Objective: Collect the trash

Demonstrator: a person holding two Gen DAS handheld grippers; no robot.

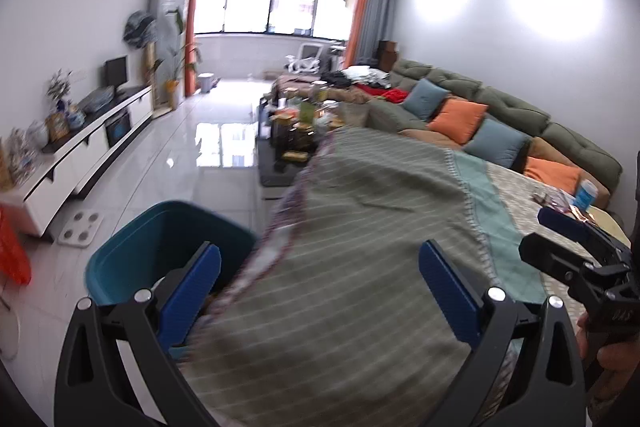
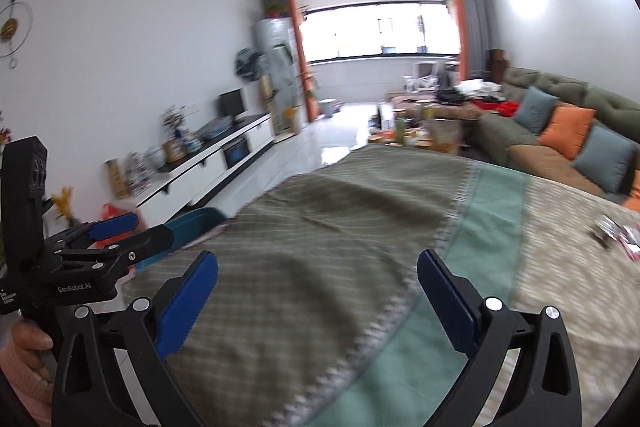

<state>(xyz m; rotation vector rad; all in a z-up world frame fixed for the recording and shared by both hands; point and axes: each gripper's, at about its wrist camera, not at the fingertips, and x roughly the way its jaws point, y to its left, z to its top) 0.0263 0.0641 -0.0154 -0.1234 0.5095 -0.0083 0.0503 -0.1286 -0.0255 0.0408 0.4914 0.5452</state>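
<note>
1. The left gripper (image 1: 320, 287) has its blue pads spread wide with nothing between them; it hangs over the near edge of the striped tablecloth (image 1: 360, 227), and its left finger overlaps the teal bin (image 1: 120, 259).
2. The right gripper (image 2: 318, 291) is likewise fully released and empty, held above the cloth where the olive stripes meet the pale green band.
3. The teal bin stands on the floor just beside the table's left edge. The left finger and the hanging cloth cover most of its inside; only a pale patch shows behind the finger, too hidden to name.
4. The trash, a few crumpled wrappers (image 2: 616, 231), lies on the table's far right part, well apart from both grippers.
5. Only the left wrist view shows a blue-and-white can (image 1: 585, 193) standing by the wrappers, a white bathroom scale (image 1: 80, 223) on the floor near the bin, and most of the bin's rim.
6. Only the right wrist view shows a round wall clock (image 2: 10, 27) and a hand (image 2: 28, 343) gripping the left tool's handle; here just a corner of the bin peeks out past the table edge.
</note>
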